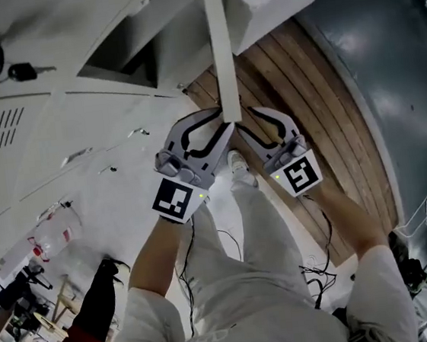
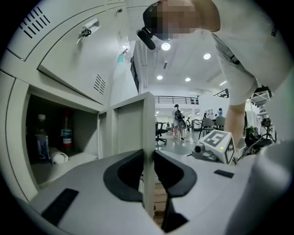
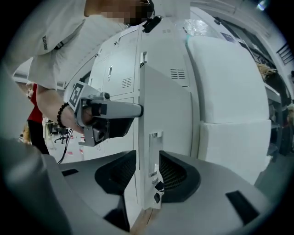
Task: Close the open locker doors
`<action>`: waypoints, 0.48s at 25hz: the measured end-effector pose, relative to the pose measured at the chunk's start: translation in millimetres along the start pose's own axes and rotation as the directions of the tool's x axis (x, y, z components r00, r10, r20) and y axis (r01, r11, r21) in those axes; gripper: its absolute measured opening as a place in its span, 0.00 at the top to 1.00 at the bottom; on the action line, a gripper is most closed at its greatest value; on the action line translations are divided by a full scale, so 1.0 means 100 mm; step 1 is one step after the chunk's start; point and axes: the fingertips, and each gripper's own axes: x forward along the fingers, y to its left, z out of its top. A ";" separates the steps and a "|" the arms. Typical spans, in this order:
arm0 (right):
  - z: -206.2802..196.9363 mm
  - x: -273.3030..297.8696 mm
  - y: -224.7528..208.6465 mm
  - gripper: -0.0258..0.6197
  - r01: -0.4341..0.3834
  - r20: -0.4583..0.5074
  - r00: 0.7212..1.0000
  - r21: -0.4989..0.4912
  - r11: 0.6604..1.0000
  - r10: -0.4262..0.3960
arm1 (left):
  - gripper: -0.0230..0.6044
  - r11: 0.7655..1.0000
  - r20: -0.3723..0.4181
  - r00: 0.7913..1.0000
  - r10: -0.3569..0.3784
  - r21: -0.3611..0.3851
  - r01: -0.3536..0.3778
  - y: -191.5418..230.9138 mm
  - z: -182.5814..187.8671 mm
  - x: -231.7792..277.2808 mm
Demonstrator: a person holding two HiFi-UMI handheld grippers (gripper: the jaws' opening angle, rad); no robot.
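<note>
Several lockers [image 1: 34, 141] at far left of the head view sit flush shut w/ vent slots, keys [image 1: 9, 68] hanging in one lock; those look done. Next over, in the left gripper view, an open compartment [image 2: 85, 131] holds two bottles [image 2: 66, 135] and a white roll [image 2: 59, 157], all set well back, so prob. no clash w/ a closing door. Centre: the locker door [image 1: 220, 50] in hand stands wide open, edge-on to the head cam, jutting from the bank over the wood floor [image 1: 304, 95]. L gripper [image 1: 215, 132] pinches its free edge, pads on both faces, no gap seen. Just beside it, R gripper [image 1: 257, 127] straddles the same edge by the latch plate [image 3: 154, 156], jaws narrow, pads seemingly touching each side. Progress, as I judge it: grip made, swing not yet done; the door has approx its whole arc to travel before it meets the frame and latches. Whether more doors are open elsewhere, can't tell. In the way: the person's own legs and shoe [image 1: 237, 164] right under the door edge; they'd need to step clear. Further right, cables [image 1: 320, 265] trail on the floor, and in the right gripper view white blocks [image 3: 229, 87] stand beside the door on its far side, not in the closing path I think. Bkgd people [image 2: 178, 120] are well apart.
</note>
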 end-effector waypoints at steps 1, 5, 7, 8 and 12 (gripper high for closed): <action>0.01 0.10 0.05 0.70 -0.019 -0.007 1.000 -0.022 1.000 0.019 | 0.85 1.000 0.006 1.000 0.008 0.001 -0.008 0.06 -0.01 -0.07; 0.11 0.53 0.20 0.71 -0.053 0.011 0.999 -0.044 0.998 0.053 | 0.85 1.000 0.023 0.999 0.024 0.000 -0.024 0.24 -0.04 -0.28; 0.19 0.71 0.24 0.73 -0.046 0.041 0.998 -0.018 0.999 0.047 | 0.85 1.000 0.031 0.999 0.024 -0.005 -0.024 0.30 -0.05 -0.36; 0.23 0.78 0.27 0.73 -0.049 0.049 0.998 -0.016 0.999 0.050 | 0.85 1.000 0.038 0.999 0.024 0.000 -0.024 0.34 -0.05 -0.39; 0.29 1.02 0.34 0.75 -0.085 0.042 0.995 -0.030 0.996 0.086 | 0.89 0.997 0.047 0.996 0.070 0.030 -0.071 0.57 -0.06 -0.59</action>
